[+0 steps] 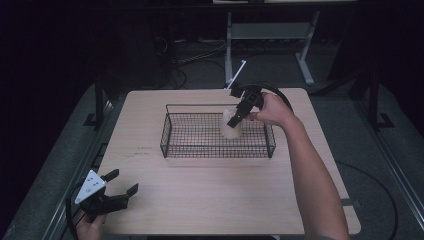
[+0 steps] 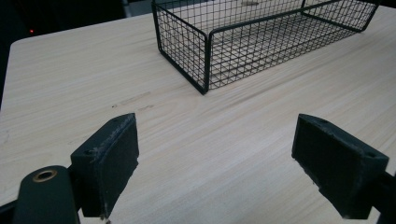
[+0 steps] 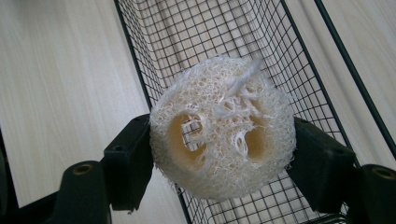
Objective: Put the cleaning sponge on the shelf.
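A pale loofah piece (image 1: pixel 230 128) hangs over the right part of the black wire basket (image 1: pixel 175 145), with my right gripper (image 1: pixel 235 120) shut on it from above. Seen from the right gripper view, the loofah (image 3: pixel 223 128) is a round fibrous disc with holes, squeezed between both black pads (image 3: pixel 131 158), above the basket's mesh floor (image 3: pixel 196 42). My left gripper (image 1: pixel 121 183) stands open near the table's front left corner, with nothing between its fingers (image 2: pixel 108 161). In the left gripper view the basket (image 2: pixel 205 60) sits farther off on the light wood table.
The wooden table (image 1: pixel 210 200) has bare room in front of and beside the basket. The person's right forearm (image 1: pixel 310 170) crosses the table's right side. Beyond the table's far edge, a metal stand (image 1: pixel 267 32) and cables lie on the dark floor.
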A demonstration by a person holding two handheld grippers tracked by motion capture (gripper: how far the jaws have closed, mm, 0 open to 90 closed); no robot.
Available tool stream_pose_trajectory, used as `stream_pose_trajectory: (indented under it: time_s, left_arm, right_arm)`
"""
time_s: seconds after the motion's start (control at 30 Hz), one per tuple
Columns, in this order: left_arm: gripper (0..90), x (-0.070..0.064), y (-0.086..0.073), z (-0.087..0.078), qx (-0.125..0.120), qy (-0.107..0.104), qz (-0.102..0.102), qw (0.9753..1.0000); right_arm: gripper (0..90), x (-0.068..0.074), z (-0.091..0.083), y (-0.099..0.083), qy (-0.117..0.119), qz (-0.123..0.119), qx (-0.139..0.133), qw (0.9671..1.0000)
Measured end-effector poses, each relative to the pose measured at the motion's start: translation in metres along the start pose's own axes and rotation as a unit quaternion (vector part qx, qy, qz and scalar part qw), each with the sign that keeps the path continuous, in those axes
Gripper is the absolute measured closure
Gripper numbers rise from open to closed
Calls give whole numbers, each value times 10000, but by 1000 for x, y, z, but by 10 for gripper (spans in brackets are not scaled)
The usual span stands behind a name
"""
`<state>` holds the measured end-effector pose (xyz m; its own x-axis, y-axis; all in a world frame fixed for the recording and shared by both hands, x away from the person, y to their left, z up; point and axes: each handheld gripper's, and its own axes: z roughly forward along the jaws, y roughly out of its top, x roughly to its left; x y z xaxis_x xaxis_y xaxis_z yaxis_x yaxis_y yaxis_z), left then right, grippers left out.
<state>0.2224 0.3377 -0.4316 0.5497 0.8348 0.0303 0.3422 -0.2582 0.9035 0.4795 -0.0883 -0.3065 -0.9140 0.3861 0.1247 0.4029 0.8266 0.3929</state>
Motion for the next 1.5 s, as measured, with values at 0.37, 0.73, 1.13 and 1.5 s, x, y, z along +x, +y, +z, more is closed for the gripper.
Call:
stream_pose_trajectory:
  time_s: [0.37, 0.73, 1.13, 1.5]
  left_arm:
    - [139, -1, 0, 0, -9, 0, 15, 10000]
    - [139, -1, -1, -1, -6, 6, 6, 10000]
    - [140, -1, -1, -1, 2, 10, 5, 10000]
    - [139, -2, -1, -1, 3, -1, 9, 10000]
  right_arm:
    - [280, -8, 21, 4, 2, 46, 109, 9999]
    - [280, -18, 40, -2, 40, 223, 168, 9996]
    - [279, -21, 57, -7, 59, 238, 219, 9995]
    - [279, -23, 69, -14, 36, 298, 277, 9992]
